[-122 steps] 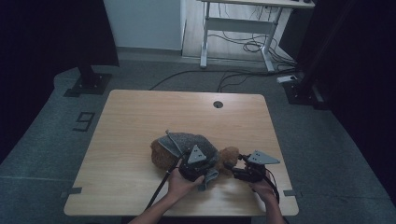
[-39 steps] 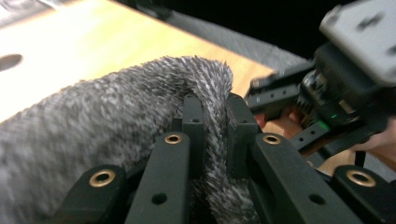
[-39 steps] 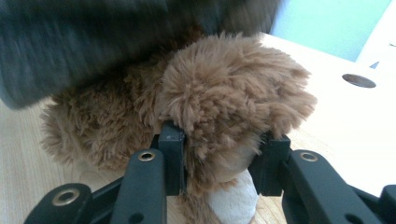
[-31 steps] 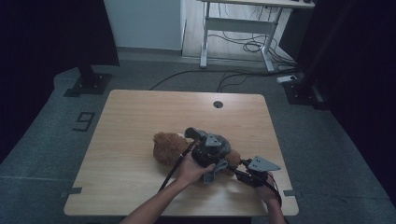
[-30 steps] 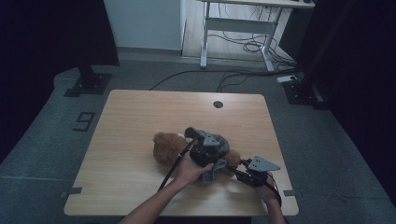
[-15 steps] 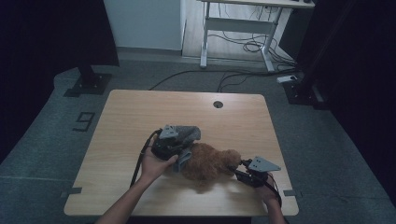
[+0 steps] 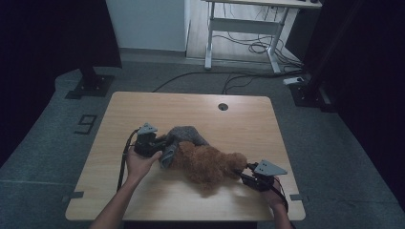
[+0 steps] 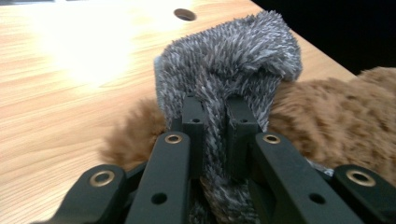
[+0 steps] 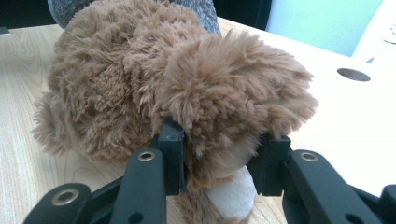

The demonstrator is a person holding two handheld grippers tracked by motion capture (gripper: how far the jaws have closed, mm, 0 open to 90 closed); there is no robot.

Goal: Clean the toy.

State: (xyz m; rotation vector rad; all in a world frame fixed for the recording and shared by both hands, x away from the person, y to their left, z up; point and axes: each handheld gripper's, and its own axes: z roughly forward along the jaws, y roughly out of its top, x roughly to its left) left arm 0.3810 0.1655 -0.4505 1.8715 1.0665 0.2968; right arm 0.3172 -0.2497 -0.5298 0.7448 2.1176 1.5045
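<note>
Plush [image 7: 205,162] lying mid-table [image 7: 191,107], grey cloth [image 7: 184,136] at its left end. Left gripper [image 7: 165,145] clamped on cloth. Right gripper [image 7: 242,172] clamped on plush limb, right end.

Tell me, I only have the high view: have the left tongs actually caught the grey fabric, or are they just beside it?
Observer: Caught. In the left gripper view the left tongs pinch a fold of the grey furry cloth between both jaws.
Operator: And the right tongs?
Observer: The right tongs are clamped around a limb of the brown plush toy, fur bulging over both jaws.
Operator: Which end of the limb?
Observer: Near its tip; a pale paw pad shows just below the jaws.
</note>
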